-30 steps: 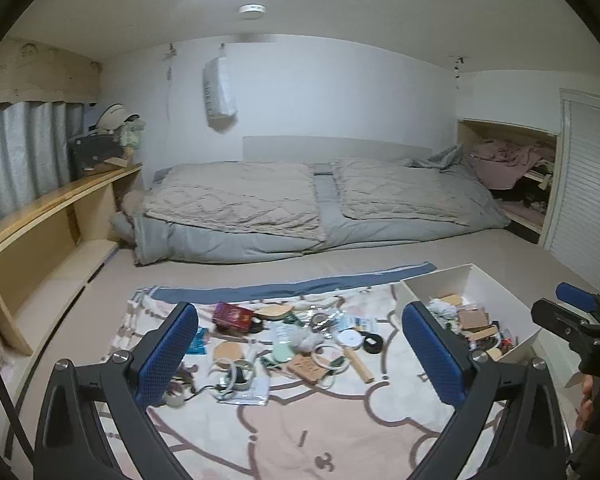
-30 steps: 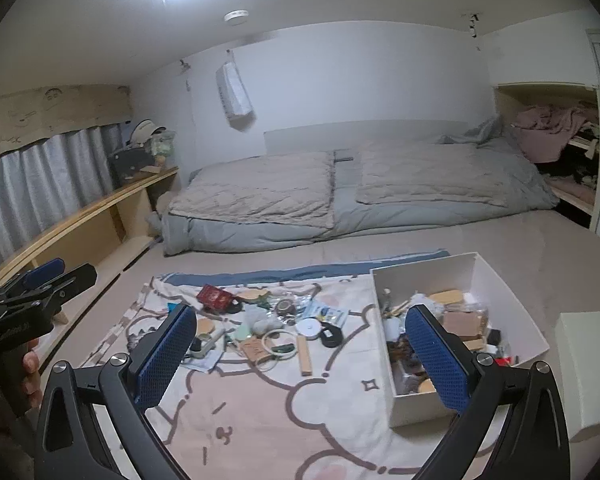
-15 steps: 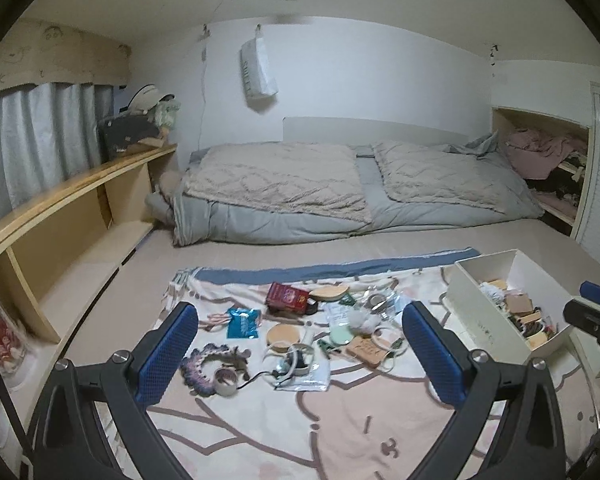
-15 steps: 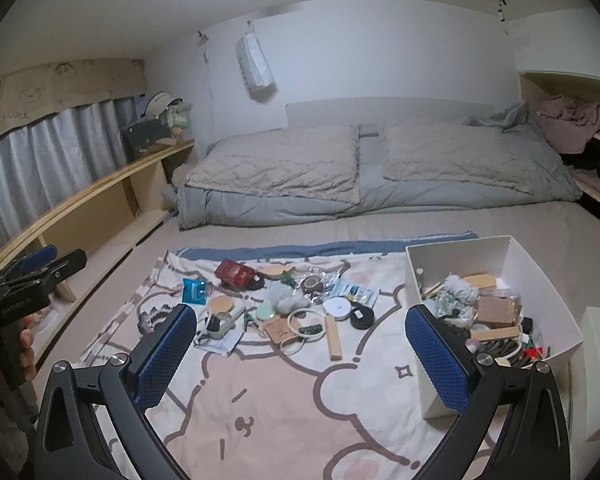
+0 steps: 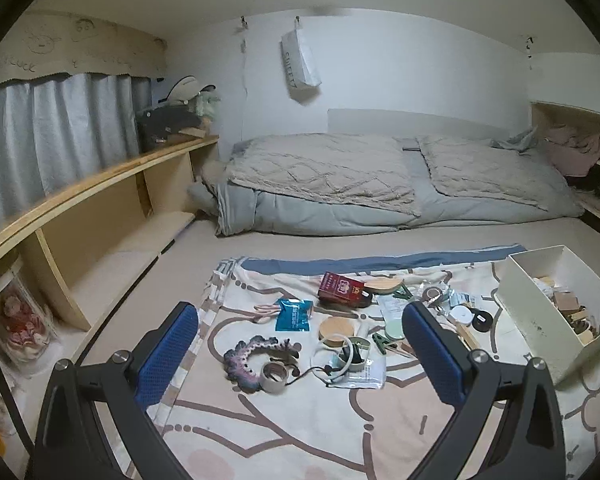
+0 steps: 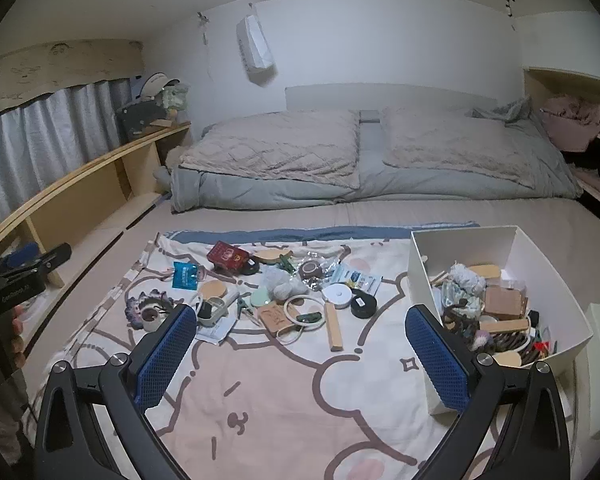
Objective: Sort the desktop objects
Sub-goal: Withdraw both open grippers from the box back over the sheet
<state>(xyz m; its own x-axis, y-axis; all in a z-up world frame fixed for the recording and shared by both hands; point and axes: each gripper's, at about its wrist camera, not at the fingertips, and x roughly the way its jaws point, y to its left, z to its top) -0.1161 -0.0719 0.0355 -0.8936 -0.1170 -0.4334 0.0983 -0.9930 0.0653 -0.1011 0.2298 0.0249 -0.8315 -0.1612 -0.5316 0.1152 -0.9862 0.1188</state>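
Patterned blanket (image 6: 284, 384) spread on the floor in front of a bed; loose clutter heaped across its far half. White bin (image 6: 420, 280) sits at the blanket's right edge, already part-filled.

Left gripper (image 5: 300, 356) hangs above the clutter's left end, jaws spread wide, nothing between them. Right gripper (image 6: 300, 356) hangs nearer the bin, equally wide, empty.

Key relation: the pile lies ahead of and below both tools, the bin off to the right of it. Judged from this, the right gripper is the nearer to the bin and to the wooden block (image 6: 333, 326), whose long axis runs roughly toward and away from the camera, so jaws closing crosswise would meet its narrow faces. The left gripper is nearer the tape roll (image 5: 274, 376) and the purple scalloped piece (image 5: 244, 360), which touch each other.

Smaller items: red box (image 5: 340, 289) with gold print, unreadable; blue sachet (image 5: 294, 314), white lettering too small to read; round wooden lid (image 5: 336, 328).

Writing: white bag (image 5: 300, 62) hung on the wall reads "SHEET", uncertain. Left tool's body in the right view carries small pale text, illegible.
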